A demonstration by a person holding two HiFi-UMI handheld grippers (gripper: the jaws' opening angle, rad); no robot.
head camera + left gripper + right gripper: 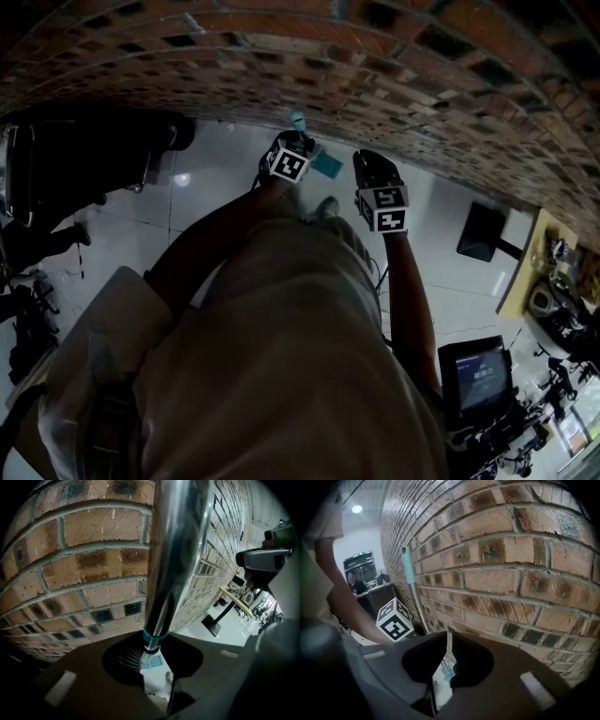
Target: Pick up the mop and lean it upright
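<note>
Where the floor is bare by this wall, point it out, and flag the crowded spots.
Bare floor lies between the dark machine, the brick wall and the mop handle. A second bare strip runs from the right gripper to the black stand base. Crowded: the monitor and cluttered table at right.

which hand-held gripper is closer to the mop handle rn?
Left. The left hand-held gripper is clamped on the mop handle, close to the brick wall. The right hand-held gripper is shut and empty, beside the handle, not touching it.
</note>
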